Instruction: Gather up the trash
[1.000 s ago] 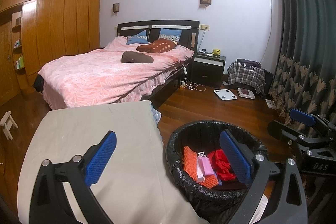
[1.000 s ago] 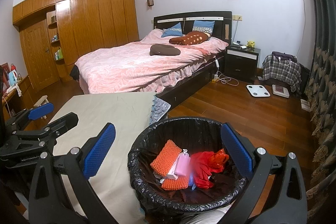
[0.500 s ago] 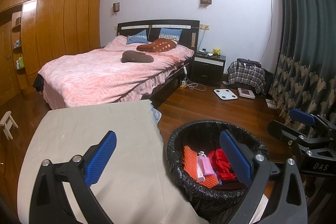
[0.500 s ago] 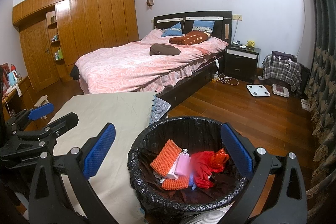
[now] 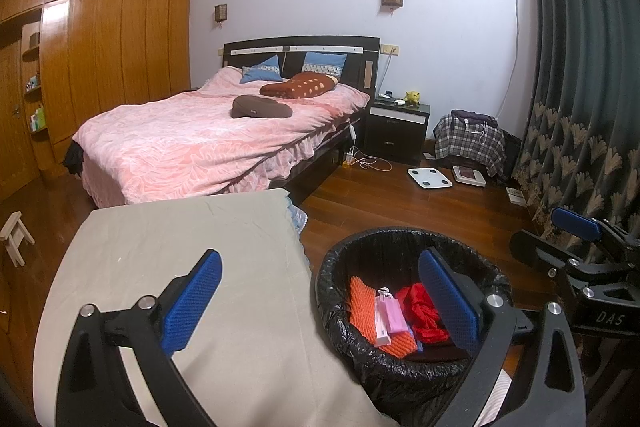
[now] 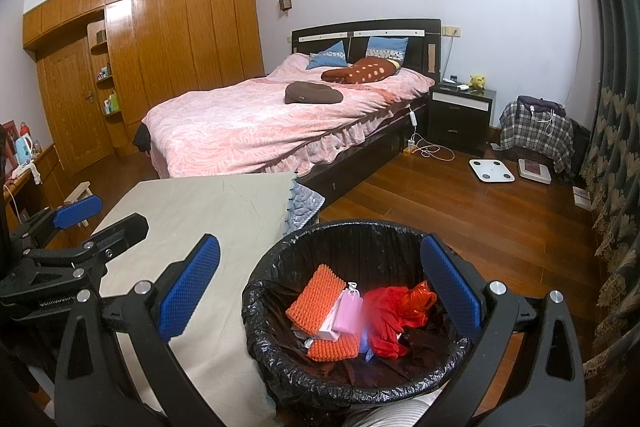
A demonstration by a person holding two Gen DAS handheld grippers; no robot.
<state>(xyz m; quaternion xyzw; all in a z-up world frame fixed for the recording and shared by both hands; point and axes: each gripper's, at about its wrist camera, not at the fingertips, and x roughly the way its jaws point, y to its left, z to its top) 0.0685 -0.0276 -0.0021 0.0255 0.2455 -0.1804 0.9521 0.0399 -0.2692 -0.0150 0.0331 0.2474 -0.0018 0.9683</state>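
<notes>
Beside the cleared tabletop [image 6: 208, 211], both the left gripper [image 5: 320, 299] and right gripper [image 6: 320, 291] hang wide and empty, the trash apparently all inside the lined bin [image 6: 360, 239].

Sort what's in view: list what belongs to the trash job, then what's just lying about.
Job: bin, orange mesh, pink packet, red bag, both open grippers, left gripper, right gripper.

Lying about: scale, plaid cloth, cable, stool.

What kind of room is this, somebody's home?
Most likely a bedroom in a home. A bed with a pink cover and pillows fills the far side, a dark nightstand stands beside it, and wooden wardrobe doors line the left wall. A lined trash bin sits up close.
</notes>
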